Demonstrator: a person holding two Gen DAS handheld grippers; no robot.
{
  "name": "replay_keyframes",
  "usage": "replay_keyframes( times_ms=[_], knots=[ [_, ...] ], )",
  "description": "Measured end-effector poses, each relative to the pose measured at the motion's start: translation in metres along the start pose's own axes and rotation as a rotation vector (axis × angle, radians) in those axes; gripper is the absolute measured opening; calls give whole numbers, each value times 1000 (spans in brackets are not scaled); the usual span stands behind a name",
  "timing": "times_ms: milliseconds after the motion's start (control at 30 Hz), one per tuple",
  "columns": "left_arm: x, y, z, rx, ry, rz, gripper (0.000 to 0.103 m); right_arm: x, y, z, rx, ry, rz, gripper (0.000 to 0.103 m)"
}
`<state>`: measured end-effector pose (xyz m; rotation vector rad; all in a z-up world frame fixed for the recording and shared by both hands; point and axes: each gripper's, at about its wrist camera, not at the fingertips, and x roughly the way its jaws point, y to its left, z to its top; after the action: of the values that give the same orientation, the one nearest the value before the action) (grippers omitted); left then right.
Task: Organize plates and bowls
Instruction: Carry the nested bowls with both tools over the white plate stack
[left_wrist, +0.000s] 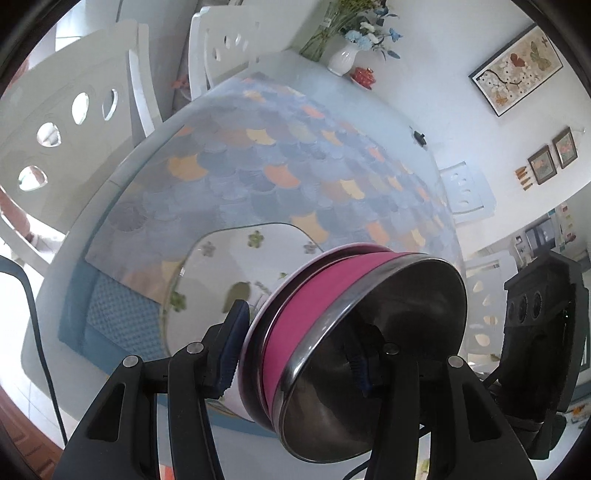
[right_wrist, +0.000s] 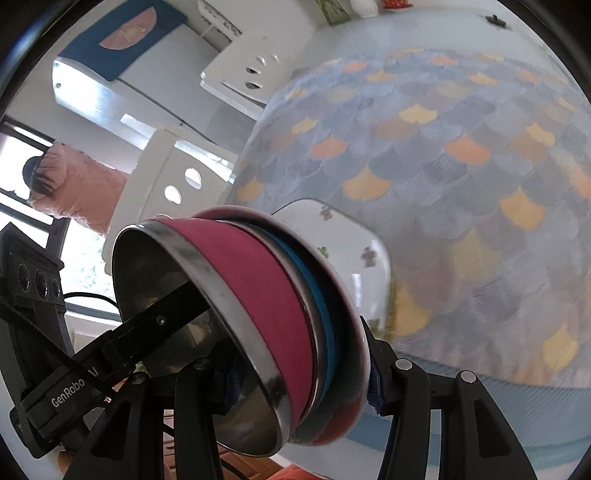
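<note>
Covering the table (left_wrist: 332, 85), a scale-patterned cloth (left_wrist: 280, 166).

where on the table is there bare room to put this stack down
The scale-patterned mat is bare from the white flowered plate back toward the vase and red dish. The pale table beyond the mat holds only a small black object. It is crowded near you, where both grippers clamp the stacked bowls.

Stack of nested bowls (left_wrist: 354, 343) held above table (left_wrist: 369, 110), each gripper clamping one side | flowered plate (left_wrist: 236, 266) on patterned cloth (left_wrist: 280, 162) behind stack | vase (left_wrist: 345, 57) at table's far edge | chairs (left_wrist: 74, 122) beside table
</note>
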<state>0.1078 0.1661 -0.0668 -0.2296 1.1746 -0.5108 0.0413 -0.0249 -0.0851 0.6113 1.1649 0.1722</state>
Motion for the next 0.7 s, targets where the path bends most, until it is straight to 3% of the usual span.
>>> replay_keyframes(
  times_ms=[433, 700],
  knots=[
    [37, 37, 30, 31, 158, -12, 46, 56, 2, 19, 177, 130, -64, 51],
    [44, 39, 40, 67, 192, -27, 46, 61, -1, 23, 204, 131, -75, 52]
  ],
)
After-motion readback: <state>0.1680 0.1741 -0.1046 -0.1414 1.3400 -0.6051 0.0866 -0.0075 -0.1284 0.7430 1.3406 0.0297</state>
